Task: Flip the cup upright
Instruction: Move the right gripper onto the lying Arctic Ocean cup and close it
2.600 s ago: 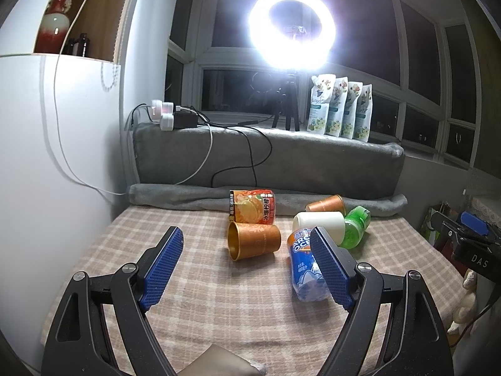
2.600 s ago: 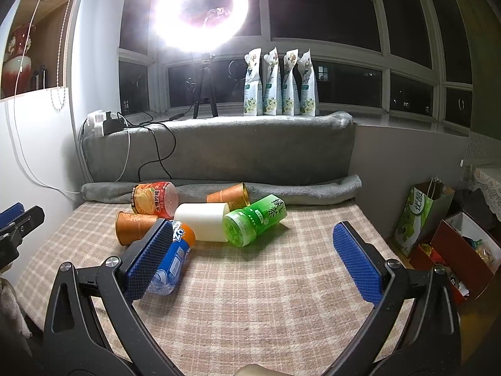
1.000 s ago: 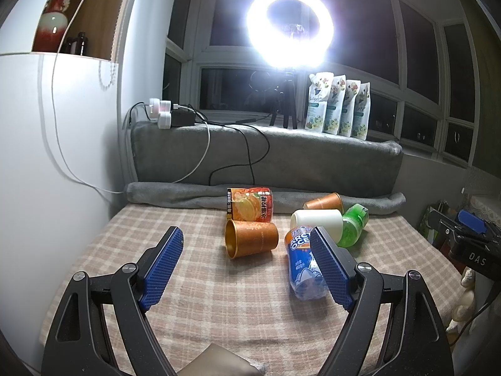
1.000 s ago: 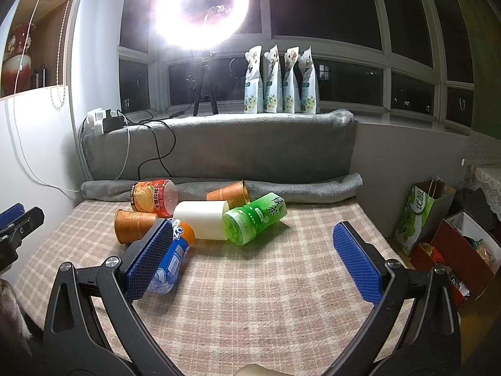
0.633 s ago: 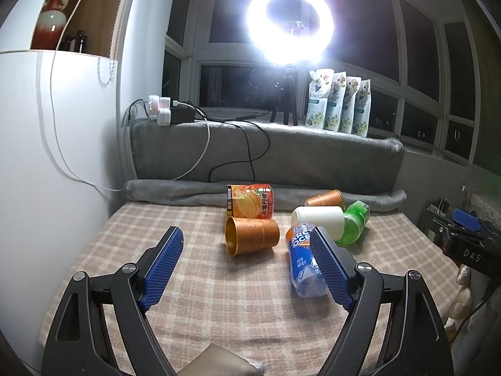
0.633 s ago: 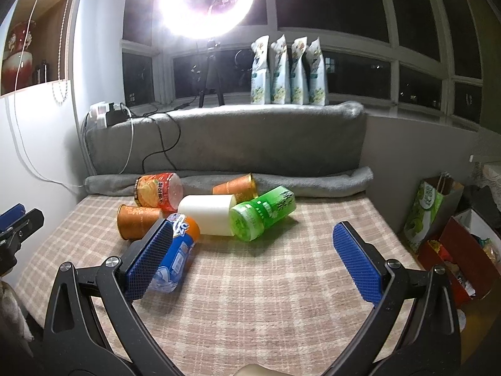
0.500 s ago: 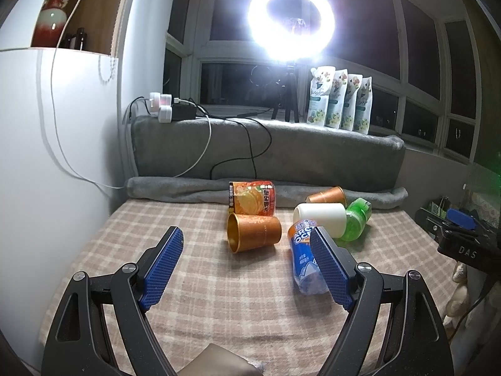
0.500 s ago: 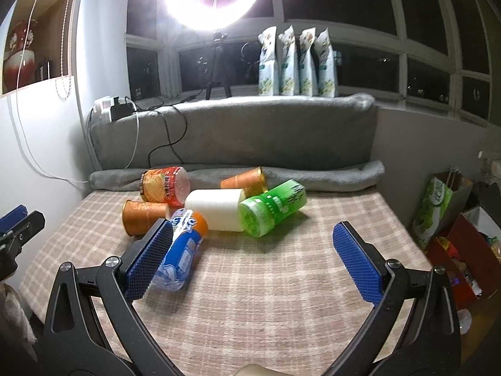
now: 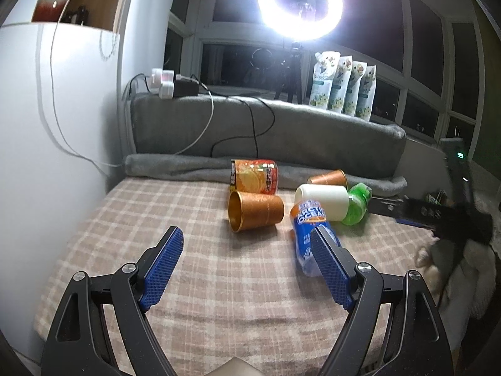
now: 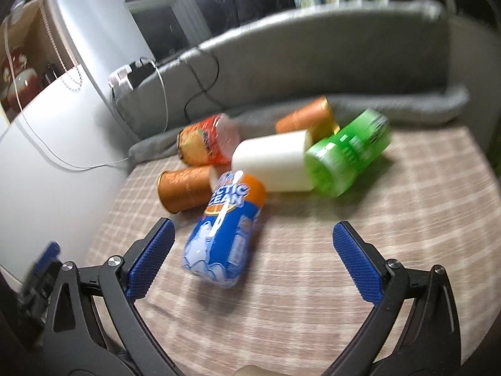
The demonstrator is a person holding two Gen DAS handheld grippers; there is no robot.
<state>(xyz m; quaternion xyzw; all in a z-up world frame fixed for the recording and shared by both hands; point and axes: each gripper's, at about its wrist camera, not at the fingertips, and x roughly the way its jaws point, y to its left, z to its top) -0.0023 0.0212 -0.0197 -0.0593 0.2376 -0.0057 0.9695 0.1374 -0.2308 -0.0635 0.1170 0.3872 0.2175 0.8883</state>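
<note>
Several cups lie on their sides on the checked cloth [image 9: 203, 269]. A copper cup [image 9: 254, 211] lies with its mouth toward me; it also shows in the right wrist view [image 10: 184, 188]. A white cup [image 9: 322, 197] [image 10: 272, 161], a green cup [image 9: 357, 203] [image 10: 347, 153], a blue and orange cup [image 9: 308, 230] [image 10: 225, 228], an orange printed cup [image 9: 254, 176] [image 10: 203, 141] and a second copper cup [image 9: 328, 178] [image 10: 308, 116] lie around it. My left gripper [image 9: 245, 253] is open and empty, short of the copper cup. My right gripper [image 10: 252, 244] is open and empty, just above the blue cup.
A grey padded backrest [image 9: 266, 125] and rolled grey blanket [image 9: 175, 166] close the far side. A white wall [image 9: 47, 156] stands at the left. A ring light [image 9: 299, 3], pouches [image 9: 341, 87] and cables sit on the ledge. The right gripper's body [image 9: 454, 216] shows at the right.
My right gripper has swung forward, down and left toward the blue cup, with motion blur. My left gripper has moved slightly closer to the cups. The cups have not moved.
</note>
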